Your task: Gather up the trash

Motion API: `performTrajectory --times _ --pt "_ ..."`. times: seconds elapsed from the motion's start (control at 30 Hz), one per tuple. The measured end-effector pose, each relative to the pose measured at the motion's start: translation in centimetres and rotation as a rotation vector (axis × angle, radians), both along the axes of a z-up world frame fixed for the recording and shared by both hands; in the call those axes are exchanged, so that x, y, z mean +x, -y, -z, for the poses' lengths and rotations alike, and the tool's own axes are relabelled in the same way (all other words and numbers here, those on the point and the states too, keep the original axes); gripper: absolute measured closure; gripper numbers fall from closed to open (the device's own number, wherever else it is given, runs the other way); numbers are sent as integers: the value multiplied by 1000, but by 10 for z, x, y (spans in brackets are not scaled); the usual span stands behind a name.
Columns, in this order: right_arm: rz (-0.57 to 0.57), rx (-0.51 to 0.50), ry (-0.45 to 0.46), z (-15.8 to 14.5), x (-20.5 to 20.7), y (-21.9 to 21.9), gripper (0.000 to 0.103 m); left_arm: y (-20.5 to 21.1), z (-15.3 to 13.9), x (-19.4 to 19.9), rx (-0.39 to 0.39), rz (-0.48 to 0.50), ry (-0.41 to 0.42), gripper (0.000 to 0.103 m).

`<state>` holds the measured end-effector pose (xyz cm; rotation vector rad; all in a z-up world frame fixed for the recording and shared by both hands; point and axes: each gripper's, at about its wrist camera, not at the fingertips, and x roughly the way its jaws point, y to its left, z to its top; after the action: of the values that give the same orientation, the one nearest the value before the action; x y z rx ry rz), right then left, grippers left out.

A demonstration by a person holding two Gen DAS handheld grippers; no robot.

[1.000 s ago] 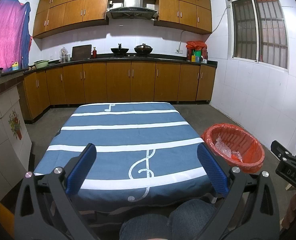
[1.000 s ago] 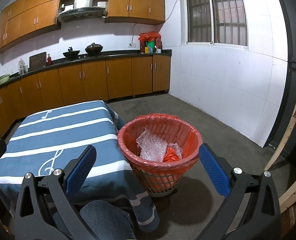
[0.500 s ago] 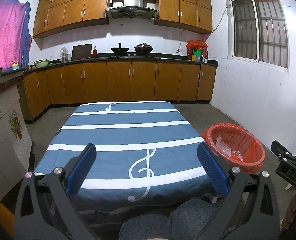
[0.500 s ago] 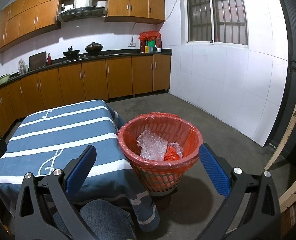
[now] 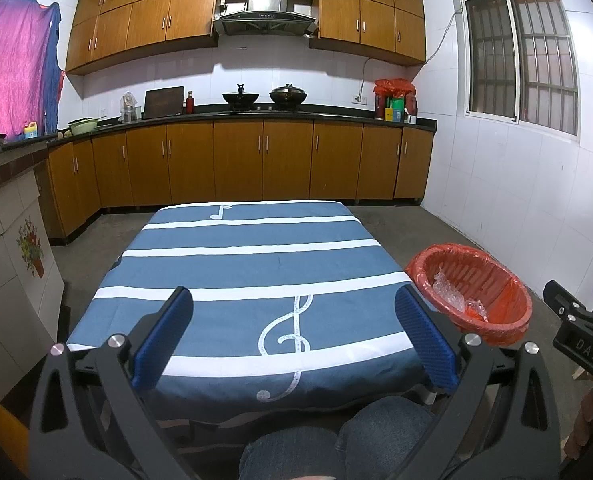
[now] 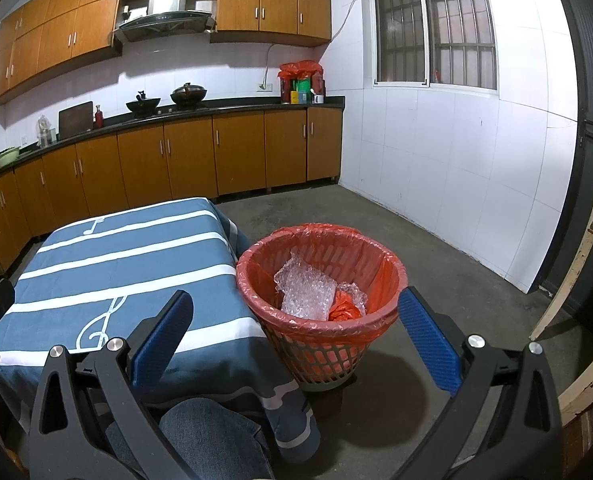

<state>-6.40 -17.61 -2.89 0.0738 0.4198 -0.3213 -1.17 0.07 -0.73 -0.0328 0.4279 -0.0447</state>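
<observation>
Little has moved since a second ago: both views hold almost the same framing, the bin sitting a touch lower and further right in the left wrist view.

Nearest: knees in blue jeans point(image 5: 336, 440) at the bottom edge, tucked against the near edge of the desk.

Left gripper point(image 5: 292, 336): jaws spread wide, nothing between them, held over the near end of the desk point(image 5: 256, 272). Desk covered by a blue cloth with white stripes and a treble clef point(image 5: 286, 332); no loose items visible on the cloth.

Right gripper point(image 6: 296, 340): jaws also spread wide, empty, aimed at the bin.

Trash bin point(image 6: 320, 356): red mesh basket with a red liner, standing on the concrete floor just beside the desk's right edge. Inside lie a sheet of clear bubble wrap point(image 6: 306, 292) and a crumpled red piece point(image 6: 342, 310).

Beyond: wooden base cabinets point(image 5: 256, 160) under a dark worktop, two woks point(image 5: 264, 97) below a range hood, barred window point(image 5: 520, 56) on the white tiled right wall.
</observation>
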Motion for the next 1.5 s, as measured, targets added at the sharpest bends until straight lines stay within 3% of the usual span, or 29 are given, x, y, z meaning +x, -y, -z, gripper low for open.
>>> performTrajectory --times 1.5 --pt "-1 1 -3 -3 1 2 2 0 6 0 -2 -8 -11 4"
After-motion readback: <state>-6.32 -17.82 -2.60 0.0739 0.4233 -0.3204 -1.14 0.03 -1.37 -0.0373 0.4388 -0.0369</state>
